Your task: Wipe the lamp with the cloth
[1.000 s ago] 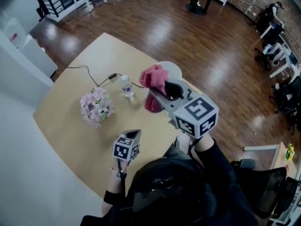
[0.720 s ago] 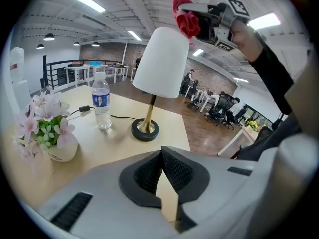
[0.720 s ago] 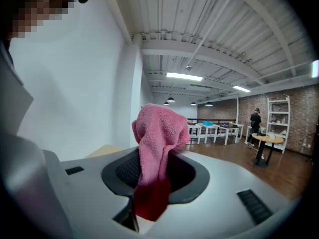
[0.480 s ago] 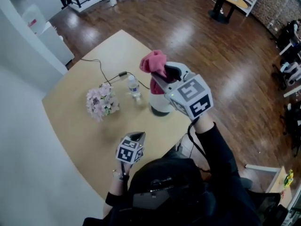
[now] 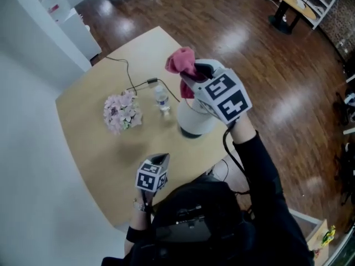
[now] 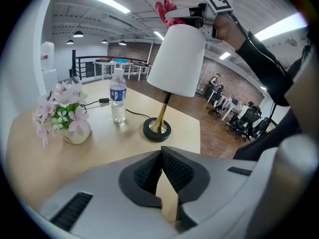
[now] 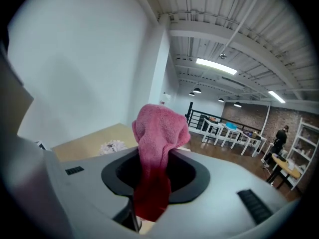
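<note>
The lamp (image 5: 194, 121) has a white shade (image 6: 177, 59) on a brass stem with a black base (image 6: 157, 129), and stands near the right edge of the wooden table (image 5: 100, 148). My right gripper (image 5: 191, 73) hovers above the shade's far side, shut on the pink cloth (image 5: 180, 61). The cloth (image 7: 158, 133) bunches up out of the jaws. From the left gripper view, the cloth (image 6: 166, 9) hangs just over the shade's top. My left gripper (image 5: 160, 159) is shut and empty, low at the table's near edge, pointing towards the lamp.
A vase of pink flowers (image 5: 121, 111) and a small water bottle (image 5: 161, 100) stand left of the lamp. The lamp's black cable (image 5: 125, 71) runs across the far part of the table. A white wall borders the table's left side; wooden floor lies to the right.
My right gripper has carried the cloth across the top of the shade towards its far side, rolling as it went. The left gripper has stayed about where it was.
</note>
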